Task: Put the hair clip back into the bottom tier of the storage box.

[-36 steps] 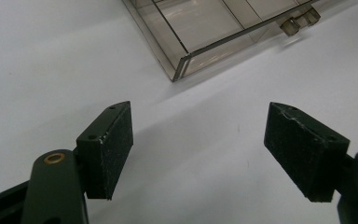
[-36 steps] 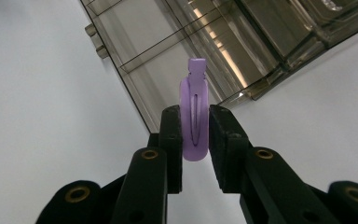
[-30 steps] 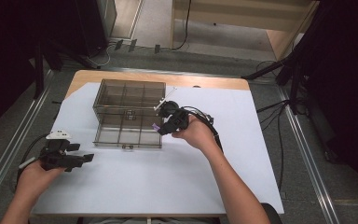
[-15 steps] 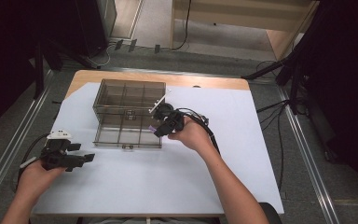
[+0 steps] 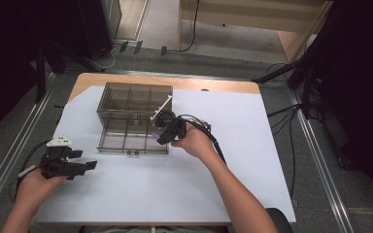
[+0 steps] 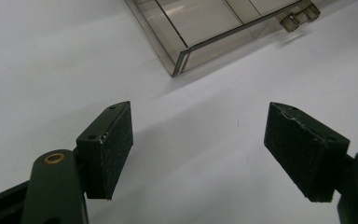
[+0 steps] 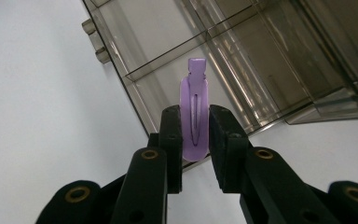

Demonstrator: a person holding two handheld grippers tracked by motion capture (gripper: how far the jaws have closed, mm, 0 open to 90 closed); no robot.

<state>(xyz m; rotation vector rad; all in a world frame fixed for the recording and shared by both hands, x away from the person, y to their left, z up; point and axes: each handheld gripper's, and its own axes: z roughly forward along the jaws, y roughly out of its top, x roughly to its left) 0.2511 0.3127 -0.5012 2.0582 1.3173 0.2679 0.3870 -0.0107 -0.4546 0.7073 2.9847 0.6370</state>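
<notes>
A purple hair clip stands edge-on between the pads of my right gripper, which is shut on it. In the high view that right gripper hovers over the front right part of the clear smoky compartment box, and the clip shows as a small purple spot at its tip. The box's dividers lie just beyond the clip. My left gripper rests low at the table's left front, jaws wide apart with nothing between them. The box's corner lies ahead of it.
White paper covers the wooden table. The box has small latches on its front edge. Cables trail from both grippers. Metal rails run along the floor on either side of the table.
My right gripper has moved left and slightly down with the purple clip, from beside the box's right edge to over its front right part. The left gripper has stayed put.
</notes>
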